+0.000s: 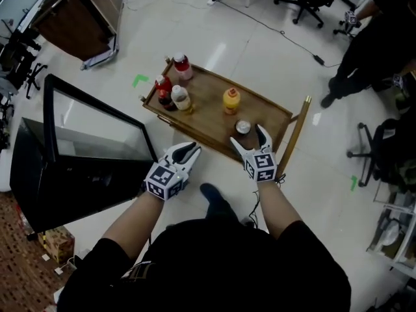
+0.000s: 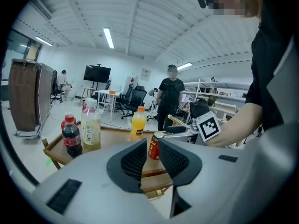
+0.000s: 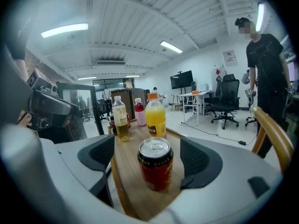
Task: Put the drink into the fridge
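right gripper [image 1: 251, 138] open wide around one can [image 3: 155, 164] | left gripper [image 1: 187, 151] narrowly parted, empty | four bottles [image 1: 231, 100]

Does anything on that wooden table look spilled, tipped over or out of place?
Nothing stands out: the red can, orange bottle and other bottles all stand upright on the wooden table, no spill visible.

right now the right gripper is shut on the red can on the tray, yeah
Not shut. The right gripper is open: the red can stands between its jaws, untouched, on the tray. The right gripper view shows it.
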Available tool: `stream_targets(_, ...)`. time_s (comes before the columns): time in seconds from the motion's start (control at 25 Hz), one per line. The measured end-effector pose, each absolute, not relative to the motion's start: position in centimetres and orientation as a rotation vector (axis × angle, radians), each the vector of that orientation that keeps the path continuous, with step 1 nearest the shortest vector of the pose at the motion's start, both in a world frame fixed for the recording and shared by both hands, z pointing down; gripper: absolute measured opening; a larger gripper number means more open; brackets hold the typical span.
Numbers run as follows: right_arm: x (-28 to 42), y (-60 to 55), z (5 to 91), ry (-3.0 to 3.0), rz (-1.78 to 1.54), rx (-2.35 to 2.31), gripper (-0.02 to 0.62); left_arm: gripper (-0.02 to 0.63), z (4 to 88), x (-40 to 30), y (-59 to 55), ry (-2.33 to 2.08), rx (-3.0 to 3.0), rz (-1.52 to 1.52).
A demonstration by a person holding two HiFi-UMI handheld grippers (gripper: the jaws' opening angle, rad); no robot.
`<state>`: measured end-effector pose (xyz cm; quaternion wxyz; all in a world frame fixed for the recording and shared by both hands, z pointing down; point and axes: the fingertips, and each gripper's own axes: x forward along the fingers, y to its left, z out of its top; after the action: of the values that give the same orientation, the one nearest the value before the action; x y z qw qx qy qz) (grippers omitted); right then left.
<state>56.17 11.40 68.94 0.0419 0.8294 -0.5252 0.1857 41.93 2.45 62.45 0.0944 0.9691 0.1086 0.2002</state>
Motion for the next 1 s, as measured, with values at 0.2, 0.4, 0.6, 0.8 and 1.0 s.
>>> stream_targets(0.2, 57.4, 10.3, 73.4, -1.542, 0.638, 2.488, 0.468, 0.075, 64.2, 42.9, 3.9, 0.363, 2.847, 0.631)
stream_targets(0.4, 59.0, 9.5, 76.9, -1.525, 0.666, 2.489, 0.468, 0.075, 64.8, 43.1, 3.6, 0.373, 2.84, 0.628)
stream_targets(0.6, 59.2, 8.0, 77.5, -1.562, 0.618, 2.488, 0.445, 0.075, 66.2, 43.1, 2.6, 0.322, 2.818, 0.632)
stream_targets(0.8, 59.7, 7.6, 77.5, -1.573, 0.581, 2.498, 0.362, 0.075, 66.8, 42.6, 2.9, 0.341, 2.819, 0.659)
stream_targets(1.0, 60.5, 7.3, 77.1, -1.613, 0.606, 2.487, 0.35, 0.075, 66.5, 42.6, 2.5, 0.317, 2.826, 0.638)
